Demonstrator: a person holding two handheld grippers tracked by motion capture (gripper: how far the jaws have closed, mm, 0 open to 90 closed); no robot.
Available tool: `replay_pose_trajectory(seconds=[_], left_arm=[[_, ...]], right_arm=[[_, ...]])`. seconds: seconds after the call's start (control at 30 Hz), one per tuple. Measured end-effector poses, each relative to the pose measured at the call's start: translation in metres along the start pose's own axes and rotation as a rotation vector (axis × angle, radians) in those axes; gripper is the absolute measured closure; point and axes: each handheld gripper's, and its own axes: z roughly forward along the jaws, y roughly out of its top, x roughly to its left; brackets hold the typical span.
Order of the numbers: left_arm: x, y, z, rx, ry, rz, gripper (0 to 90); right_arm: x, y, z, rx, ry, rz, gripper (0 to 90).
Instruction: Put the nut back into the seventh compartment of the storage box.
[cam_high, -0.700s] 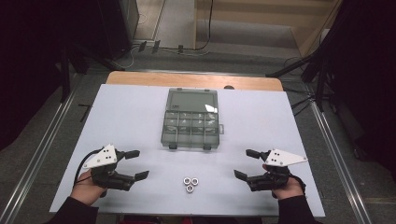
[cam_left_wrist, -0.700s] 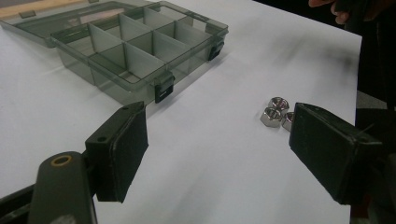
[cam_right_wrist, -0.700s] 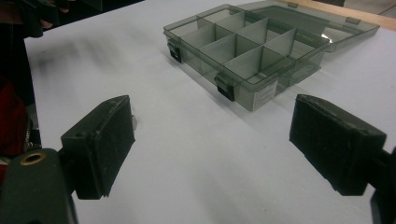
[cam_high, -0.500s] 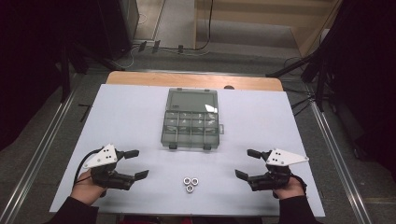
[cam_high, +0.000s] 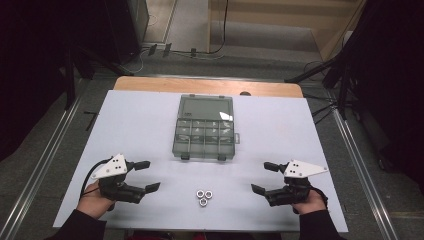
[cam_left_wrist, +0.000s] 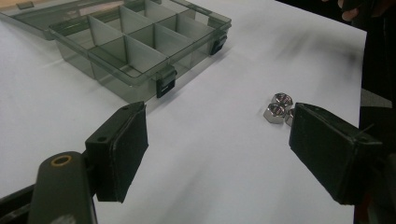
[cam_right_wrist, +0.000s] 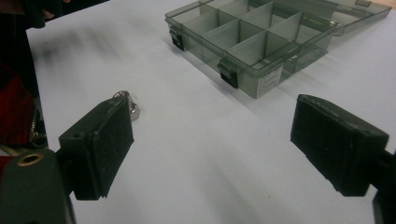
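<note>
Barely any change from the earlier high views: left tool (cam_high: 147, 175) and right tool (cam_high: 264, 177) low over the near edge of the desk (cam_high: 125, 130) as before, at most a slight shift of the right one toward the near edge; nuts and box unmoved. Both tools released, jaws spread wide with nothing between them, pads bare in both gripper views. Three metal nuts (cam_high: 204, 195) in a tight cluster on the desk, touching one another, lying between the two tools and a little nearer the person than the jaw tips. In the left gripper view, nuts (cam_left_wrist: 279, 109) just beyond and partly behind the right-hand jaw; in the right gripper view, nuts (cam_right_wrist: 129, 104) peeking out from behind the left-hand jaw. Beyond the nuts, farther from both tools, a smoky clear compartment box (cam_high: 205, 127) with its lid folded back flat, dividers showing, compartments apparently empty, black latches on the near wall (cam_left_wrist: 166, 85). Box well apart from either tool and from the nuts. Bare desk between each tool and the nuts, nothing in the way. Around the desk, dark floor, metal rails (cam_high: 45, 160) on both sides, and stand legs (cam_high: 320, 75) at the far right.
</note>
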Motion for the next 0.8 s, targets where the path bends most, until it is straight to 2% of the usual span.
replay_pose_trajectory(seconds=[0.1,0.3,0.43,0.47,0.6,0.7,0.8], left_arm=[[0.0,0.0,0.0,0.0,0.004,-0.01,19.8],[0.0,0.0,0.001,0.003,-0.002,-0.008,19.8],[0.0,0.0,0.001,0.004,-0.001,-0.009,19.8],[0.001,0.0,0.001,0.008,-0.002,-0.011,19.8],[0.001,-0.001,0.001,0.012,-0.008,-0.01,19.8],[0.0,-0.001,0.002,0.017,-0.012,-0.008,19.8],[0.0,-0.001,0.002,0.012,-0.013,-0.011,19.8]], right_arm=[[0.0,0.0,0.0,-0.004,-0.001,0.002,14.1],[-0.001,-0.002,0.006,0.057,-0.055,0.011,14.1],[-0.002,-0.001,0.005,0.082,-0.037,0.0,14.0],[-0.002,0.0,0.005,0.076,-0.019,-0.013,14.0],[0.0,0.004,0.005,0.057,0.005,-0.028,14.1],[0.0,0.006,0.006,0.04,-0.001,-0.029,14.0],[-0.001,0.009,0.007,0.031,0.014,-0.037,14.0]])
